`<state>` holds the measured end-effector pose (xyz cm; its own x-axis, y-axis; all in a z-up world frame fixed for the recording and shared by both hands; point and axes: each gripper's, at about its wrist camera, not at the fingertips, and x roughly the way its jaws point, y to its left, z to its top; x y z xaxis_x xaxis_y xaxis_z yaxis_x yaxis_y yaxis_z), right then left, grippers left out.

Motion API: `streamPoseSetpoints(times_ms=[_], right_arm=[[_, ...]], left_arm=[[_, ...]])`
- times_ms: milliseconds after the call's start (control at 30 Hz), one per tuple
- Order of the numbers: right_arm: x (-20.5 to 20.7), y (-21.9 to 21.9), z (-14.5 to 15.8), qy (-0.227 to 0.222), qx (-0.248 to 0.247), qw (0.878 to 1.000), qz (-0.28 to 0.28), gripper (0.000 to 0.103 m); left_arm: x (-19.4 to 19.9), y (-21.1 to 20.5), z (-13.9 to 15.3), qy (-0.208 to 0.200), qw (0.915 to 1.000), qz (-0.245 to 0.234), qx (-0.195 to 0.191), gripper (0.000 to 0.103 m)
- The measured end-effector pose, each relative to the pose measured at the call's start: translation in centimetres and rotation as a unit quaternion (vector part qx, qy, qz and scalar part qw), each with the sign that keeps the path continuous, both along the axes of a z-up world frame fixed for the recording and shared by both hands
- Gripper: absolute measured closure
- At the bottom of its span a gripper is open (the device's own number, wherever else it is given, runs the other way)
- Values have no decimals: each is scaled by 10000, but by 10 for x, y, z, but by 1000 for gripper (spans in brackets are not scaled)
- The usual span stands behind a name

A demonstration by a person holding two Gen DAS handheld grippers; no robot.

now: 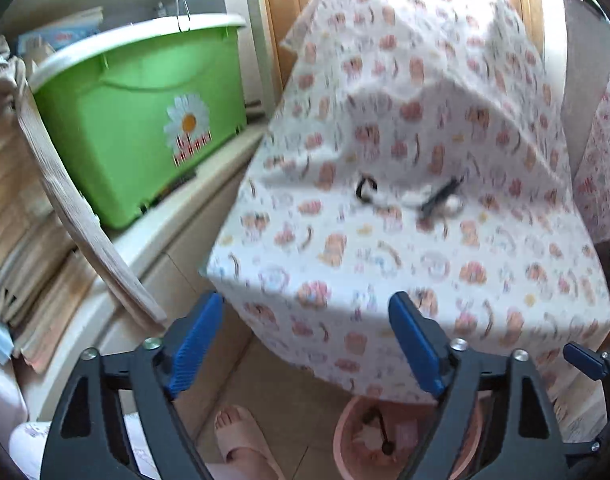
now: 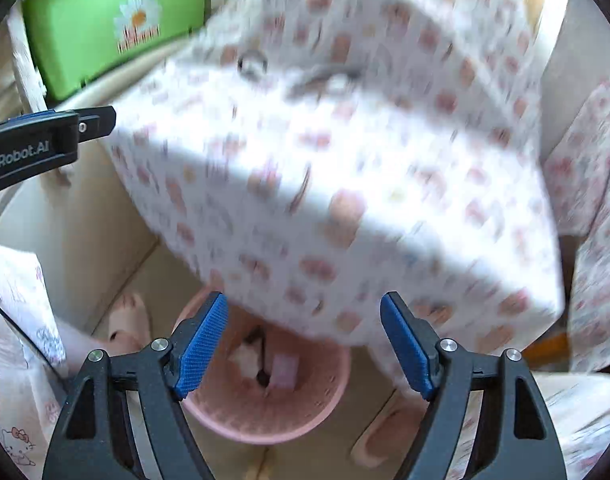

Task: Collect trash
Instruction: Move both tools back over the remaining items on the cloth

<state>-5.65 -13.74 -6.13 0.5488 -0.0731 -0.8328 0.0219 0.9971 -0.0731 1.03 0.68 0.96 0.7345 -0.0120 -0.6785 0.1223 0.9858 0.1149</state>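
A table with a white patterned cloth (image 1: 405, 240) carries small trash: a black ring (image 1: 366, 189) and a black strip on white scraps (image 1: 439, 196); both show blurred in the right wrist view, the ring (image 2: 252, 63) and the strip (image 2: 325, 76). A pink waste basket (image 2: 305, 404) stands on the floor under the table's near edge, with scraps and a dark stick inside; it also shows in the left wrist view (image 1: 349, 440). My left gripper (image 1: 305, 344) is open and empty before the table edge. My right gripper (image 2: 303, 344) is open and empty above the basket.
A green bin with a daisy sticker (image 1: 145, 120) sits on a cream shelf at left, beside stacked papers (image 1: 29, 240) and a wooden board (image 1: 85, 220). A slippered foot (image 1: 241, 436) stands on the floor near the basket. The left gripper's finger (image 2: 65, 128) shows at left.
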Motion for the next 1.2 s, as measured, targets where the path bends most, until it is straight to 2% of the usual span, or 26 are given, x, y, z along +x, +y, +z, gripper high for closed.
streamPoseSetpoints(times_ms=[133,367,400,467,533,667,800,1000,1133,1200], right_arm=[[4,-16,41,-656,-25,9978,-94,23],[37,-59,100,-1350,-81,9904,-277,24],[44,-65,104,-1374,-25,9901,-294,25],[58,-79,115,-1389,66,9896,-361,36],[69,-89,120,-1387,117,9895,-379,41],[85,-97,122,-1486,53,9885,-269,42],[95,-100,113,-1647,95,9861,-192,42],[117,-100,83,-1328,101,9909,-170,42],[129,-100,74,-1222,210,9920,-230,42],[134,-100,71,-1191,180,9922,-323,37]], left_arm=[[13,-2,35,-152,9996,-95,-232,9],[44,-29,73,-485,9982,-199,-297,5],[50,-32,76,-503,9979,-210,-347,5],[60,-37,80,-543,9975,-196,-398,5],[72,-40,82,-515,9975,-198,-444,5],[94,-40,76,-429,9974,-123,-564,3],[111,-36,61,-393,9981,9,-471,2],[131,-23,34,-176,9985,127,-497,2],[145,-25,16,-17,9993,180,-324,2],[149,-27,10,73,9996,126,-245,2]])
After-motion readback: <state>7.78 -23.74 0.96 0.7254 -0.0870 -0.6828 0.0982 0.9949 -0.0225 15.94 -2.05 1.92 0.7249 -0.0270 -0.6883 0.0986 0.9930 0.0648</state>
